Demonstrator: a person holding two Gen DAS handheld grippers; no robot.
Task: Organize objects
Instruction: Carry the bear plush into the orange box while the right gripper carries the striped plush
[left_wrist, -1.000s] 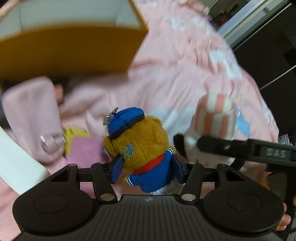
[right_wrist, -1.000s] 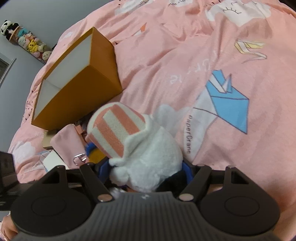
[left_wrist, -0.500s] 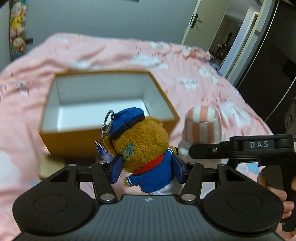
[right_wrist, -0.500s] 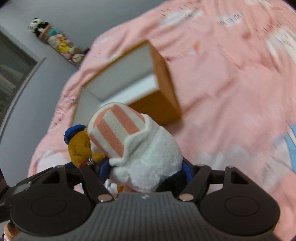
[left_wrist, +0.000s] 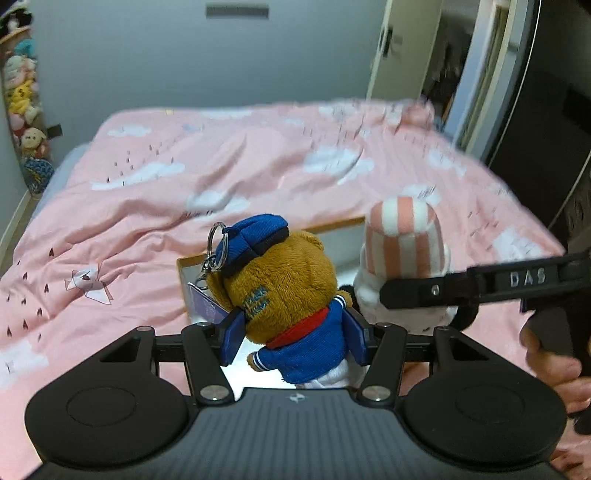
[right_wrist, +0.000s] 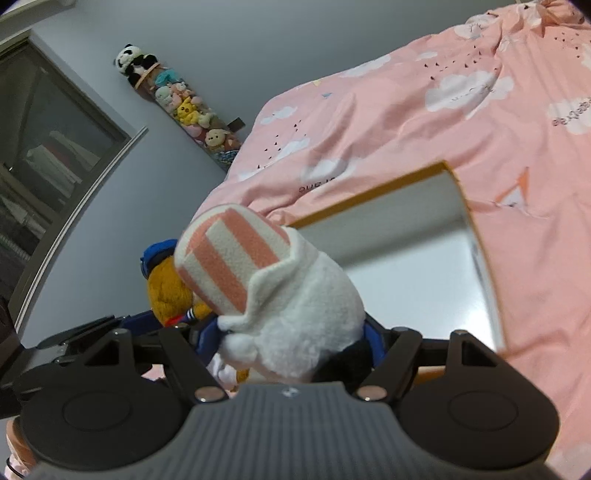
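My left gripper (left_wrist: 293, 338) is shut on a brown bear plush (left_wrist: 288, 291) with a blue cap, blue jacket and a key ring. It hangs above the open orange box (left_wrist: 192, 260), whose white inside shows under the bear. My right gripper (right_wrist: 291, 349) is shut on a white plush (right_wrist: 295, 314) with a pink-and-white striped hat, also over the orange box (right_wrist: 458, 177). In the left wrist view the white plush (left_wrist: 404, 240) and the right gripper's black arm sit just right of the bear. In the right wrist view the bear (right_wrist: 166, 291) peeks out left of the white plush.
A pink duvet (left_wrist: 258, 173) with cloud prints covers the bed around the box. A column of stuffed toys (right_wrist: 184, 110) hangs on the grey wall. A doorway (left_wrist: 443, 55) and dark wardrobe stand at the right. A person's hand (left_wrist: 554, 369) holds the right gripper.
Both grippers rose with their plush toys and moved from beside the orange box to above its open top. The clutter near the box dropped out of view.
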